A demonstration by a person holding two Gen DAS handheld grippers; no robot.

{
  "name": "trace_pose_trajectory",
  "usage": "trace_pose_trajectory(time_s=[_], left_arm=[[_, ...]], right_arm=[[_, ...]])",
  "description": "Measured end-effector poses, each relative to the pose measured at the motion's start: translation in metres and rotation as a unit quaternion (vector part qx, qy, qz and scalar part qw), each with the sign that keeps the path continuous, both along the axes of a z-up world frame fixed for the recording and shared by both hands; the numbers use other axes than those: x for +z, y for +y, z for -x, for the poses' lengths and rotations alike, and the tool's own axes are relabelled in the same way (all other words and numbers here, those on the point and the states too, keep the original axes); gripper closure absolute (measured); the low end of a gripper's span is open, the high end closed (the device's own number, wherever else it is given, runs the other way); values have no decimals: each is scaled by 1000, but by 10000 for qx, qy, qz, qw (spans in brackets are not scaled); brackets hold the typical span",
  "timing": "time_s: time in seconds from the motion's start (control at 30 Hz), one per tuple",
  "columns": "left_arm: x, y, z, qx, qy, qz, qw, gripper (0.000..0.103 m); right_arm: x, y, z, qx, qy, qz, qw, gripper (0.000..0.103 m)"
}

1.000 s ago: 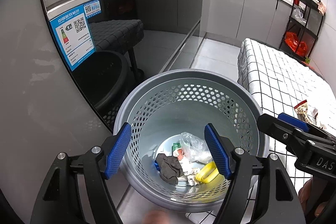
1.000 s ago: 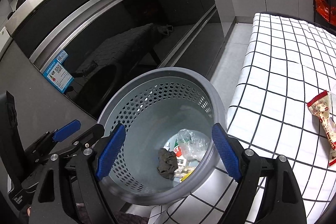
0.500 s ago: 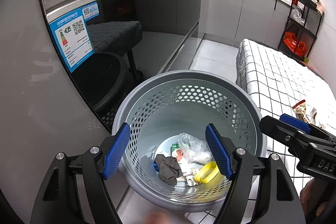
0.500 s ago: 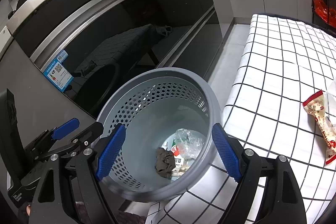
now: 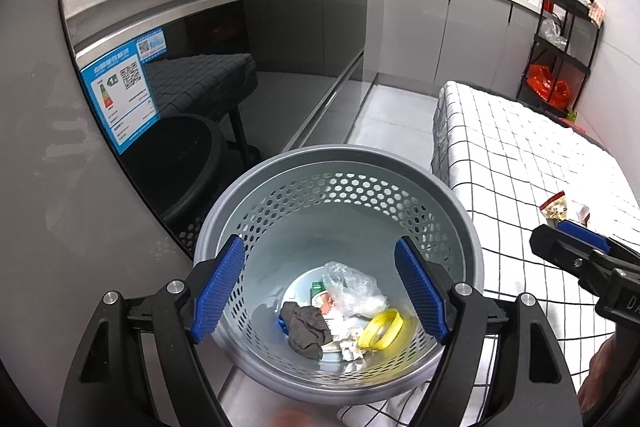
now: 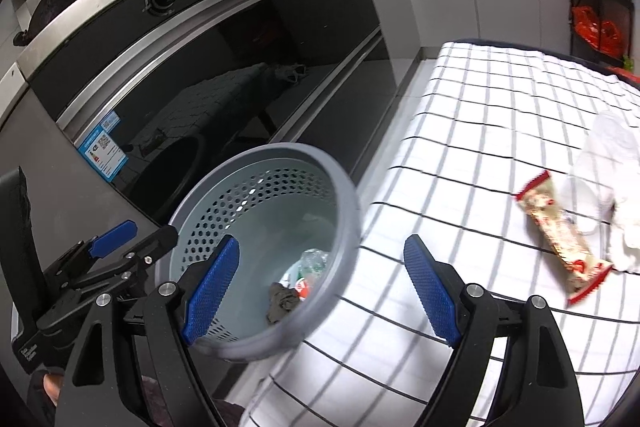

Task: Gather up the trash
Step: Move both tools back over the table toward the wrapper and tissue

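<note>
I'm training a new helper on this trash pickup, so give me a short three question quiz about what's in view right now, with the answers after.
1. True or false: the grey perforated bin is empty.
2. Which piece of trash lies on the checked tablecloth? A) the snack wrapper B) a glass bottle C) a banana peel
3. Fill in: the yellow ring lies inside the ____.

Key
1. False: a dark rag, a clear plastic bag and the yellow ring lie at its bottom.
2. A, beside a white crumpled item.
3. bin

Neither the left gripper nor the right gripper holds anything; the left jaws are opening.
</note>
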State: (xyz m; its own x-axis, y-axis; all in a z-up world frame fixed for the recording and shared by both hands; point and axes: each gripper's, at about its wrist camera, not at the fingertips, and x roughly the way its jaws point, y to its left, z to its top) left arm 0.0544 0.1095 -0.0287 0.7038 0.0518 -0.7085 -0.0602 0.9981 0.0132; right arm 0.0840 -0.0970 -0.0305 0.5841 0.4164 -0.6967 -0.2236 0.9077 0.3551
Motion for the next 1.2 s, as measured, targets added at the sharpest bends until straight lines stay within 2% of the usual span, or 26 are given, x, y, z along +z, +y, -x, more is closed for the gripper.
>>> trace_pose_trajectory(time_s=[0.37, 0.57, 0.97, 1.2], left_arm=[[7, -33, 2, -297, -146, 119, 9994, 25], [9, -72, 0, -693, -225, 132, 9973, 24], [11, -170, -15, -1594, -420, 45, 9863, 21], [4, -207, -32, -1838, -375, 116, 9822, 21]], right_arm=[[7, -59, 18, -541, -158, 111, 9983, 22], [9, -101, 26, -997, -210, 149, 9947, 22], [11, -207, 55, -2227, -261, 442, 9735, 22], [-2, -235, 55, -2480, 4, 393, 9680, 22]])
